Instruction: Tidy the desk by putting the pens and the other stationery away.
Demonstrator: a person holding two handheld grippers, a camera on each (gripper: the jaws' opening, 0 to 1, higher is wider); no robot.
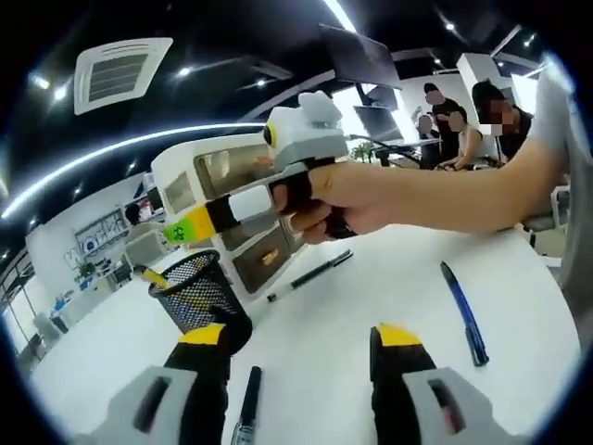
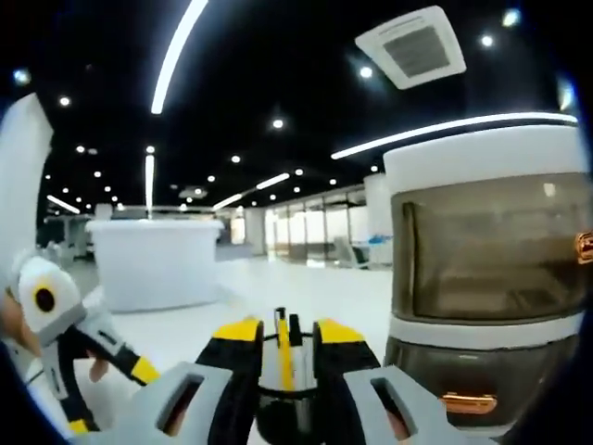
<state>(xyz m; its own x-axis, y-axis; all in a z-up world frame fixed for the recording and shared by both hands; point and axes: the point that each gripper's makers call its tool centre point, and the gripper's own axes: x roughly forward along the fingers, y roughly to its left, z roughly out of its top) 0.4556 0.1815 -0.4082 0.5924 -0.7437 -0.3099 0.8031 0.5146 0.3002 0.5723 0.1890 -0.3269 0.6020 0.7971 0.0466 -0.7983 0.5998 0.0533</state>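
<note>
Left gripper view has its own gripper [image 1: 306,357] at the bottom of the frame, fingers apart with bare tabletop [image 1: 371,287] between them. Low left, a black pen [image 1: 248,399] lies just beside the left finger, its long axis running roughly along the fingers — the nearest loose item to this hand. A second black pen [image 1: 310,275] lies farther up at centre, slanting up to the right, and a blue pen [image 1: 463,311] lies at right, well apart from the fingers, slanting from upper left to lower right. The mesh pen cup [image 1: 199,297] stands left of centre, touching or just beside the white drawer organiser [image 1: 232,199].

Across mid-frame a hand [image 1: 343,199] holds the right gripper [image 1: 181,229], its yellow tip above the cup and pointing left — it looks like the delivering hand.

Right gripper view shows its fingers [image 2: 236,357] closed on a slim pen [image 2: 284,348] with a yellow stripe, which runs straight out along them. The organiser fills the right of that frame, and the left gripper shows at lower left.

Judged from this, tipping the held pen downward into the cup comes next.
</note>
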